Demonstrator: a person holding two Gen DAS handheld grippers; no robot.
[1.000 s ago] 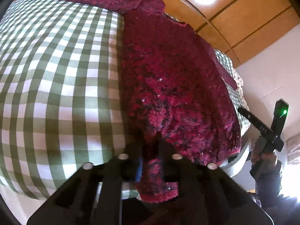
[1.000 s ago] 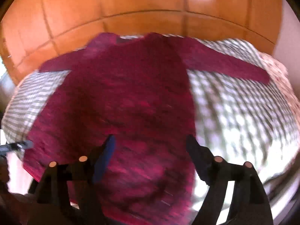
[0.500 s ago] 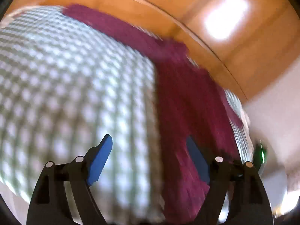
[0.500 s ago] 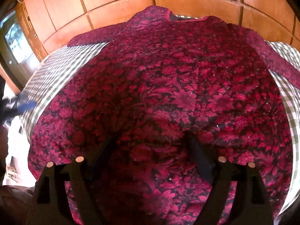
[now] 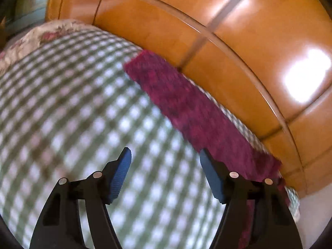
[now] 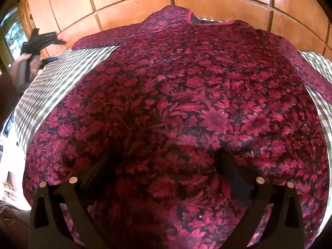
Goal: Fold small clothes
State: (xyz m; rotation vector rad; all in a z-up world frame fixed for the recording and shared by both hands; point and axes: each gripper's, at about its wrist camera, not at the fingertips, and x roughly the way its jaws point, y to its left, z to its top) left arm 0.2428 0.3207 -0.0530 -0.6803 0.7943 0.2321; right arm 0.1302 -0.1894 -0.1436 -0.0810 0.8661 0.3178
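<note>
A dark red flower-patterned top (image 6: 186, 103) lies spread flat on a green-and-white checked cloth (image 6: 62, 78), neck at the far side, sleeves out to both sides. My right gripper (image 6: 164, 161) is open and empty, low over the lower middle of the top. My left gripper (image 5: 166, 157) is open and empty above the checked cloth (image 5: 72, 114), with the top's left sleeve (image 5: 186, 108) just ahead and to its right. The left gripper also shows in the right wrist view (image 6: 44, 39) at the far left, beyond the sleeve end.
An orange wooden panelled wall (image 6: 134, 2) runs along the far edge of the surface. A flowered cover (image 5: 31, 39) shows at the cloth's left end. A window (image 6: 12, 33) is at far left.
My left gripper let go of the top's lower hem, opened, and swung away to the far left near the sleeve. My right gripper moved down close over the top's middle.
</note>
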